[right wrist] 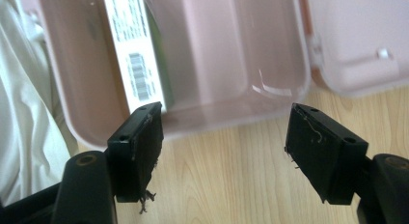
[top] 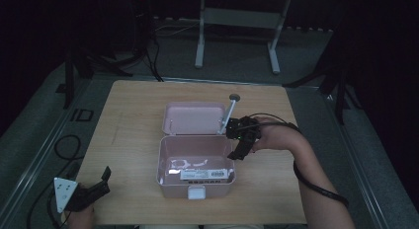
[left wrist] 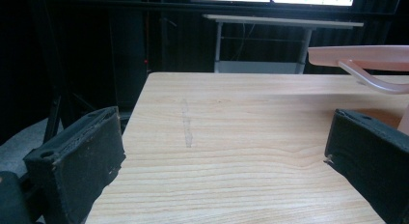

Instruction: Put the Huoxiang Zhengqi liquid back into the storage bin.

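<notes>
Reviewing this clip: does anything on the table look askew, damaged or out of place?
Little stands out. The pink box sits open and square on the table, its lid laid back, a labelled packet lying flat inside. The one blemish: the right gripper has frayed pads, with loose threads hanging from the padding.

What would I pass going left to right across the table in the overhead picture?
Left tool → open pink box → right tool → person's right hand.
</notes>
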{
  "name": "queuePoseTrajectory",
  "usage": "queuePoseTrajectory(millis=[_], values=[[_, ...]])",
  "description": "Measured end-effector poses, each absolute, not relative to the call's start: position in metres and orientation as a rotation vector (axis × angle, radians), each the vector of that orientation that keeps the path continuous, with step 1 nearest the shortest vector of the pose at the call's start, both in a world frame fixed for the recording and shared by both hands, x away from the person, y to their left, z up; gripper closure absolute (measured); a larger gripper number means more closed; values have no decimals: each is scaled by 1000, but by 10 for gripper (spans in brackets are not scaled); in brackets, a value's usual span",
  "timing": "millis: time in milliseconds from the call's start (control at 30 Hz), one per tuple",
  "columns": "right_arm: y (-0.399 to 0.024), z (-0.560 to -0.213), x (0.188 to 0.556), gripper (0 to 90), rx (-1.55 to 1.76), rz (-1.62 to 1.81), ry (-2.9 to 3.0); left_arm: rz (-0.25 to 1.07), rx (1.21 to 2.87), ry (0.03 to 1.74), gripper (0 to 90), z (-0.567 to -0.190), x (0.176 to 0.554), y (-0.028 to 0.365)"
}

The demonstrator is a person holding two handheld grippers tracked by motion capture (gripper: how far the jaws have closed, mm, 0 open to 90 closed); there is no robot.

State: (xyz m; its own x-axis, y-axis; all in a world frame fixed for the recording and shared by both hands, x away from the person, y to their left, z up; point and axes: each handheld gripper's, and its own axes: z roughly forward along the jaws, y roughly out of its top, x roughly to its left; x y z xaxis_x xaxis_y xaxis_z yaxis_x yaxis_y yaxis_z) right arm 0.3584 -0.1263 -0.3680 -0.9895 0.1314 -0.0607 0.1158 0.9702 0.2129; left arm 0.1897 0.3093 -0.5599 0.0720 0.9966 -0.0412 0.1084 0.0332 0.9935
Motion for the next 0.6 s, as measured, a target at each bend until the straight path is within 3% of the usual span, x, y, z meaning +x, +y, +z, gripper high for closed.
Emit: queuePoseTrajectory(millis=[333,600], values=[[-172,-378,368,284,338,380,2959,1074,1297,1248,4,-560,190,309],[-202,-418,375,236,484,408,2920,1075,1298,1249,4,-560,190,309]])
